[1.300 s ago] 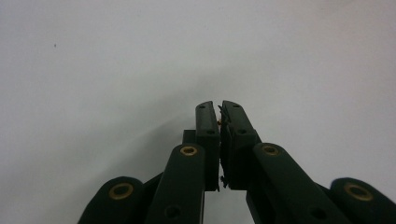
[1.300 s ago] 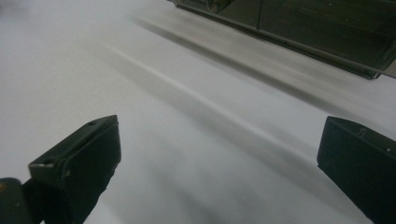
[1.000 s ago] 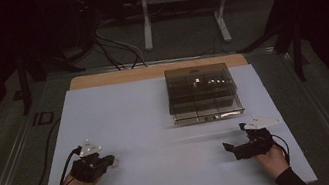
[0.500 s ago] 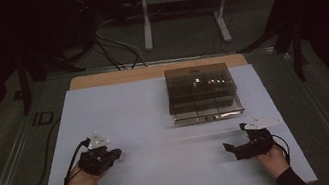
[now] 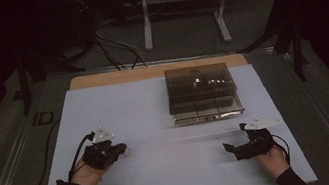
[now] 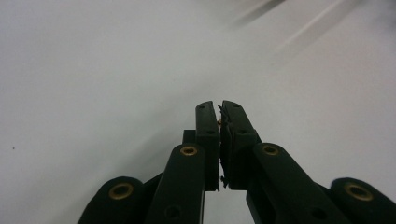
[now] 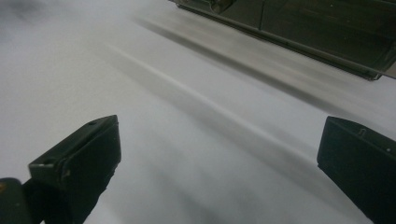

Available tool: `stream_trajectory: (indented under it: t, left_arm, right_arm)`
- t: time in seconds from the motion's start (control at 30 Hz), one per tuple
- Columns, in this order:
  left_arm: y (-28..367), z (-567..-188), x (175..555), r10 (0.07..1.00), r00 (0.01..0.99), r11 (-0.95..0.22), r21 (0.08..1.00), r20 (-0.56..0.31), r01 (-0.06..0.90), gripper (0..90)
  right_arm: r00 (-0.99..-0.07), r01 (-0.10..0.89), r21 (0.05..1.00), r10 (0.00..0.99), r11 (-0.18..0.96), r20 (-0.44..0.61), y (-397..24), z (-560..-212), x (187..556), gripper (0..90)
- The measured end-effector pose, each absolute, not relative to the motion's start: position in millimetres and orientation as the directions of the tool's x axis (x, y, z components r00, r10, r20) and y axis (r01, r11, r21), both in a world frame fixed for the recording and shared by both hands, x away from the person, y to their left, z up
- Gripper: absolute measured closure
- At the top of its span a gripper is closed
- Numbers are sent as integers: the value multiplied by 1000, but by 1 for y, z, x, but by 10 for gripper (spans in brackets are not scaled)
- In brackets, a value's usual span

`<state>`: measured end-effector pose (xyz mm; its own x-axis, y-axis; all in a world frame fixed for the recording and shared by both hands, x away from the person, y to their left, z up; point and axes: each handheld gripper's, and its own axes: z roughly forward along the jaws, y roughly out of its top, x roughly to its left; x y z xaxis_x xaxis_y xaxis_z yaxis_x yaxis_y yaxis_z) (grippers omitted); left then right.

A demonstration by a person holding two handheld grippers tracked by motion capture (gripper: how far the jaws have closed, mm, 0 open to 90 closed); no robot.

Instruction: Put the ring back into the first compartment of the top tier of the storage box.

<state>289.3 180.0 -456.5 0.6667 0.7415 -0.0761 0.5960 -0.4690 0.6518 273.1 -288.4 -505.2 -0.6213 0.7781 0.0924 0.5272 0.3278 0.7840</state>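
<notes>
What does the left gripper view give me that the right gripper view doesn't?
Left gripper view: the left gripper, fingers pressed together with nothing clearly held between them. Right gripper view: the right gripper with fingers spread wide apart, and the near edge of the dark compartment box ahead. Both: the white table cover beneath, bare near the fingers.

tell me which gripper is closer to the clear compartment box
Right. The right gripper sits just below the clear compartment box, near its front right corner. The left gripper is farther off, down and to the box's left.
</notes>
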Motion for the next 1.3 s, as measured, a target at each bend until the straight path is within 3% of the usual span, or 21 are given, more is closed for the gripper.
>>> stream_trajectory:
  t: [1.3]
  left_arm:
    - [138, -429, 314, 663, 747, -530, 674, -51, 515, 888]
  right_arm:
    - [-624, 526, 785, 776, 328, 95, -288, -506, 273, 0]
